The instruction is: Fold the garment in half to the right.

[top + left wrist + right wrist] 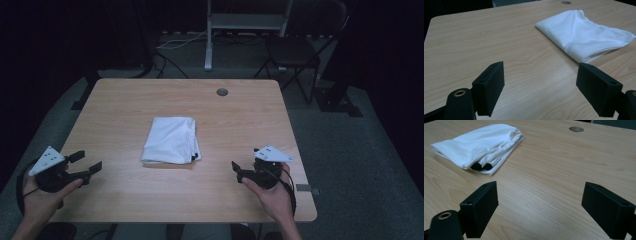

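A folded white cloth [171, 140] lies in the middle of the wooden table [240, 120]. My left gripper [89, 161] rests near the front left corner, open and holding nothing, well to the left of the cloth. My right gripper [240, 171] sits near the front right, also open, its jaws pointing toward the cloth. In the left gripper view the cloth [584, 35] lies beyond the wide-apart jaws of the left gripper [544, 87]. In the right gripper view the cloth [481, 145] lies ahead to the left of the right gripper [541, 212], with two small black bits [481, 166] at its near edge.
A round cable hole [222, 92] sits near the table's far edge. A small grey tag [306, 188] lies at the front right edge. Behind the table stand a folding chair [295, 50] and a metal stand [209, 45] with cables on the floor.
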### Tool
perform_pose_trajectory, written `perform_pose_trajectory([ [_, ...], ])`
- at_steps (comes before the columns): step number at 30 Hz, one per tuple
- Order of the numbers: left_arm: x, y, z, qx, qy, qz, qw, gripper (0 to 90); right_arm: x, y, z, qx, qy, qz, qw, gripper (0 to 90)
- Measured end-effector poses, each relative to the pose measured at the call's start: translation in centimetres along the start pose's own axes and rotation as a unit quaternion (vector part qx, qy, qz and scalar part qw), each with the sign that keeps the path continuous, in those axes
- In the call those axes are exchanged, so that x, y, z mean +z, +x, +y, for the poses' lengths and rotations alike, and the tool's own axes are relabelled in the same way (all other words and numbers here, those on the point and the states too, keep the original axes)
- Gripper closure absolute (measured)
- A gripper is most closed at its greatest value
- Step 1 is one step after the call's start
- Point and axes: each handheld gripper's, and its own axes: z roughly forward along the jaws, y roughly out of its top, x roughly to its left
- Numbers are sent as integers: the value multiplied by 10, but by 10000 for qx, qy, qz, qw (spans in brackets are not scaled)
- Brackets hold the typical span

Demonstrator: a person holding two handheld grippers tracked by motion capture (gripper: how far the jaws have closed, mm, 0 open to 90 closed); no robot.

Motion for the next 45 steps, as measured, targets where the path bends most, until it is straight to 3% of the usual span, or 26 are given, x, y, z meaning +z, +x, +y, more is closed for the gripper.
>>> perform_pose_trajectory([
  [28,-4,11,-17,-216,21,156,9996,223,-27,-24,-22,269,-153,-486,9983,134],
  [45,0,20,-26,-282,116,274,9992,223,-26,-32,-30,326,-116,-664,9972,134],
])
